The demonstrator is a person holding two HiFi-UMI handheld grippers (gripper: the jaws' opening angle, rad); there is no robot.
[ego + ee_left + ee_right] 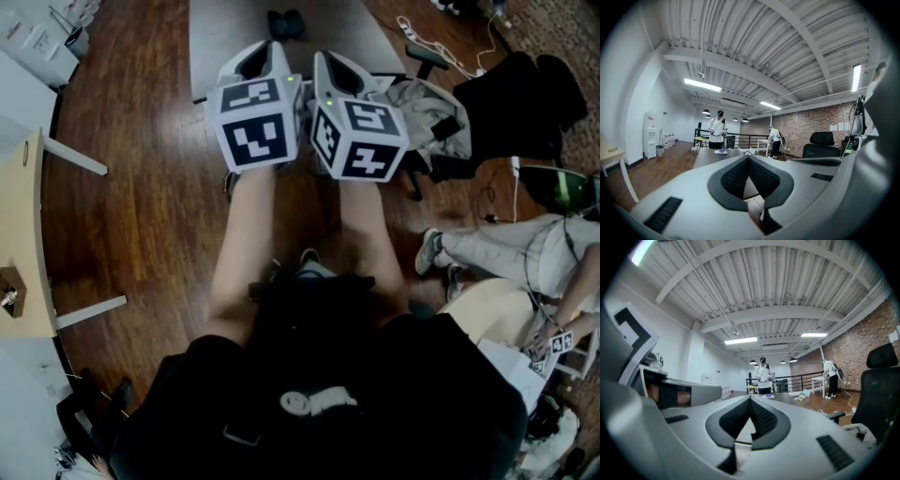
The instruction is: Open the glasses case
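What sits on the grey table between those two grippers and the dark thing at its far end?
Nothing: the head view shows bare grey table between the left gripper, the right gripper and the dark object.

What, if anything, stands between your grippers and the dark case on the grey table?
Nothing visible. The left gripper and right gripper, both shut, point at the table, and only bare table lies before the case.

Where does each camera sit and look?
Head view: on the head, looking down at forearms, left gripper, right gripper, grey table.
Left gripper view: on the left gripper, facing level over its shut fingers.
Right gripper view: on the right gripper, likewise.
Both gripper views share the grey table and standing person in white.
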